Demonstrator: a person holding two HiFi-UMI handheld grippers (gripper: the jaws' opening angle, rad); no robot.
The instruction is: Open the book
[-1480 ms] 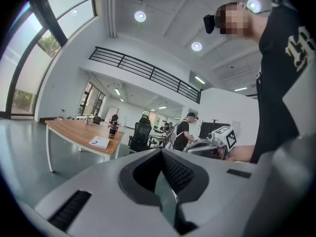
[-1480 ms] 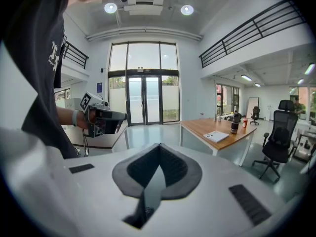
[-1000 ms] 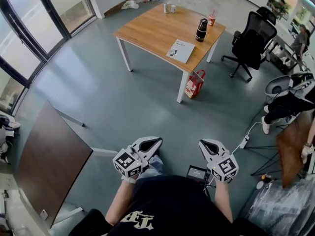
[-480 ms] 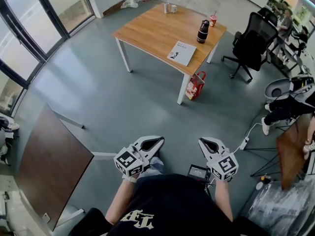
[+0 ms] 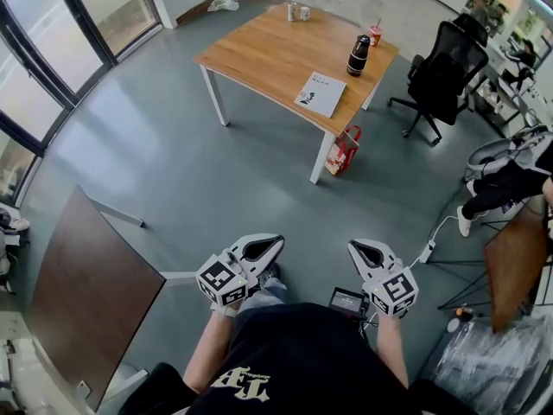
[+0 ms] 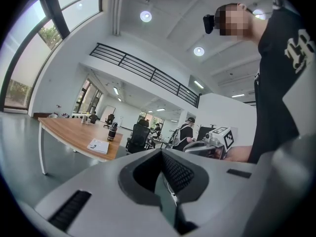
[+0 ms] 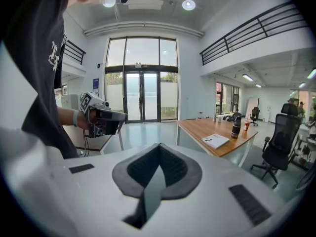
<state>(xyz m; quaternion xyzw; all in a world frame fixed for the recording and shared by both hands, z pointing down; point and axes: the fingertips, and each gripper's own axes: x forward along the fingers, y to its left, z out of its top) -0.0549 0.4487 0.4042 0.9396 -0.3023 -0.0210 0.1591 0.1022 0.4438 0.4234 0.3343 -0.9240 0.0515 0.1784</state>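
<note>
A closed white book (image 5: 319, 91) lies near the front right corner of the wooden table (image 5: 259, 52), far ahead of me; the same book (image 6: 98, 145) (image 7: 216, 140) shows small in both gripper views. My left gripper (image 5: 277, 242) and right gripper (image 5: 352, 247) are held side by side close to my body, well short of the table. Both are shut with nothing between the jaws. The jaws of the left gripper (image 6: 160, 153) and of the right gripper (image 7: 158, 147) meet tip to tip.
On the table stand a dark bottle (image 5: 356, 54), a red cup (image 5: 374, 35) and two small cups (image 5: 298, 12). A red bag (image 5: 343, 148) leans at the table leg, a black office chair (image 5: 441, 72) stands to its right. A brown board (image 5: 82, 296) lies at left, a cable (image 5: 436, 236) at right.
The view has drawn slightly nearer to the table. Both grippers keep their place before my body and stay shut.
</note>
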